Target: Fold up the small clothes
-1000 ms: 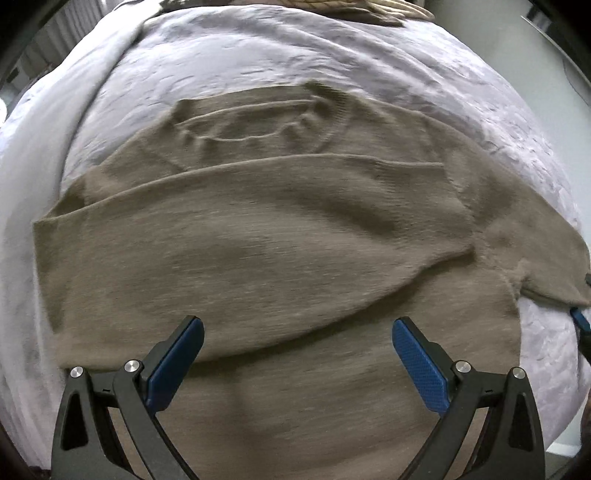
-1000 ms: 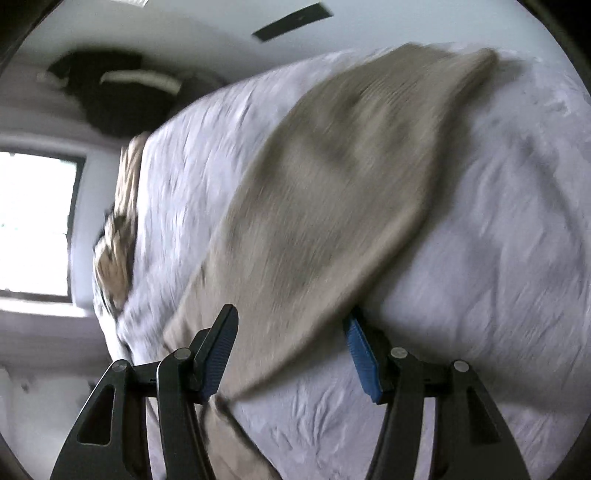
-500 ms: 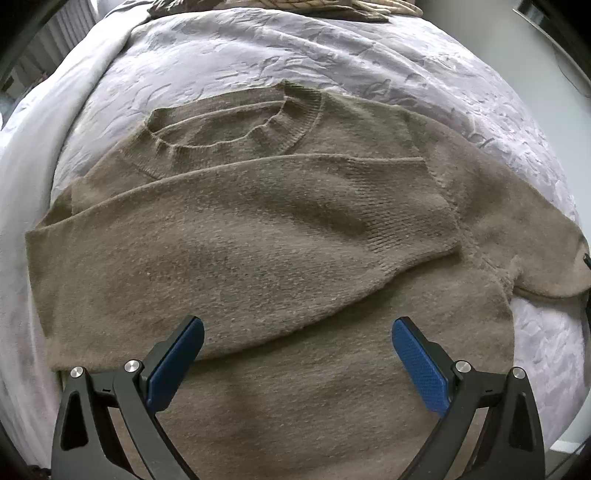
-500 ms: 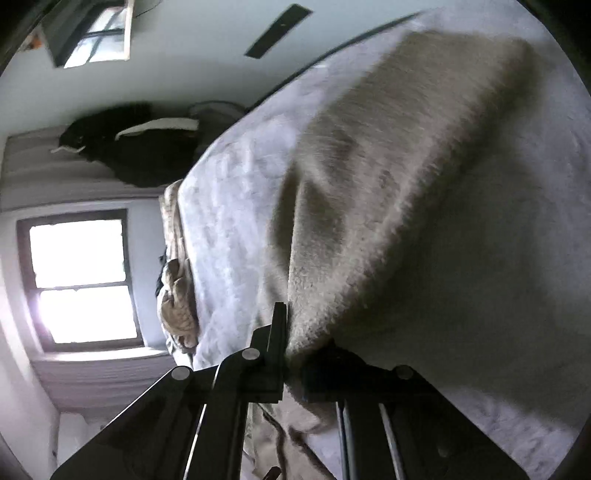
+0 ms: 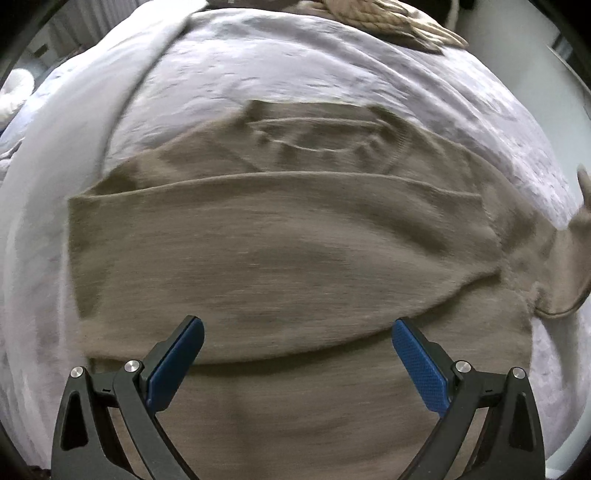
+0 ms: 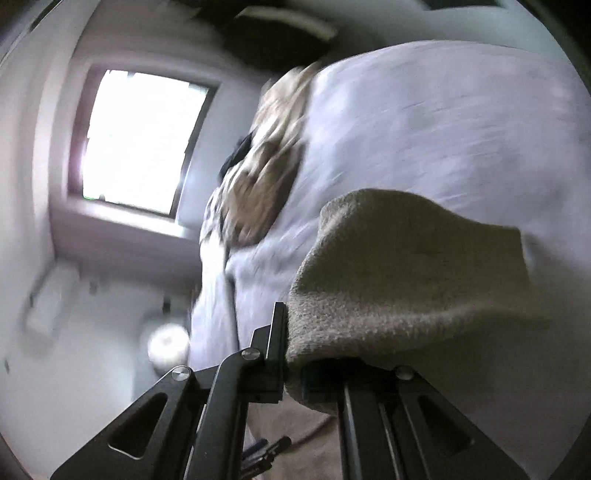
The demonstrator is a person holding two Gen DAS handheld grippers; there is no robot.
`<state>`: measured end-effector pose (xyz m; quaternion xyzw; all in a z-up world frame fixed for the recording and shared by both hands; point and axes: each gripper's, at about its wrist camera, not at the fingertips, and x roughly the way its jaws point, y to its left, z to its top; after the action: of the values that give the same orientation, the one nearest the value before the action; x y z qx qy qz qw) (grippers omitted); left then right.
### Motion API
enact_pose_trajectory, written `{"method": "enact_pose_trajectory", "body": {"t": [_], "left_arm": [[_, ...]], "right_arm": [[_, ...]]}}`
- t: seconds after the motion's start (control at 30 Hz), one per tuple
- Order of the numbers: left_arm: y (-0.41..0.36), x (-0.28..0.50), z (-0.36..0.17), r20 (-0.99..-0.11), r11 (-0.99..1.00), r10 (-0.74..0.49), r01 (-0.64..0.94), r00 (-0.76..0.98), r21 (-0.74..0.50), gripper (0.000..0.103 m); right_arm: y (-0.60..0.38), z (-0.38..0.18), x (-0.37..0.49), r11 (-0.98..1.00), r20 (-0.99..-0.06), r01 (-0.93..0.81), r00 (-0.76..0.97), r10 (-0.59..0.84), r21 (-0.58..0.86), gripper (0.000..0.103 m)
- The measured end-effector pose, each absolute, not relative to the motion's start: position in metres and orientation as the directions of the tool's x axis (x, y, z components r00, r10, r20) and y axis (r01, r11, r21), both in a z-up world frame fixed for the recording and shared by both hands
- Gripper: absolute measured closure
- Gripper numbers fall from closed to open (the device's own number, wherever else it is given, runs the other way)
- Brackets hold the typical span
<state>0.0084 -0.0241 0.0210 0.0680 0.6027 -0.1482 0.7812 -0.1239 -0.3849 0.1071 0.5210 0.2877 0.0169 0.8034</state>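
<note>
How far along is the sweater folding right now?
One sleeve already lies folded across the brown sweater. The right gripper is shut on the other sleeve, lifted off the bed. The open left gripper waits. Body folds remain.

Bare bedspread [image 5: 258,70] is lying open across the upper part of the left wrist frame and down its left edge. The sweater [image 5: 280,258] is filling the middle and bottom. A heap of clothes [image 5: 388,22] is blocking the top right edge, sitting at the bed's far end.
</note>
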Motion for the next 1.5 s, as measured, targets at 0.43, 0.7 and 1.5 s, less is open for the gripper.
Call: {"method": "enact_pose_trajectory", "body": {"t": [0.43, 0.7, 1.5], "left_arm": [[0.078, 0.014, 0.015, -0.963, 0.990, -0.068, 0.137, 0.262, -0.033, 0.001], [0.119, 0.017, 0.000, -0.968, 0.994, -0.063, 0.101, 0.243, -0.039, 0.001], [0.196, 0.001, 0.025, -0.938, 0.981, -0.193, 0.029, 0.288, -0.193, 0.001]], "right_arm": [[-0.185, 0.015, -0.012, 0.720, -0.744, 0.259, 0.431, 0.510, 0.644, 0.092], [-0.235, 0.001, -0.057, 0.482, -0.669, 0.467, 0.574, 0.472, 0.741, 0.048], [-0.052, 0.027, -0.022, 0.926, -0.895, -0.116, 0.238, 0.376, 0.359, 0.063]]}}
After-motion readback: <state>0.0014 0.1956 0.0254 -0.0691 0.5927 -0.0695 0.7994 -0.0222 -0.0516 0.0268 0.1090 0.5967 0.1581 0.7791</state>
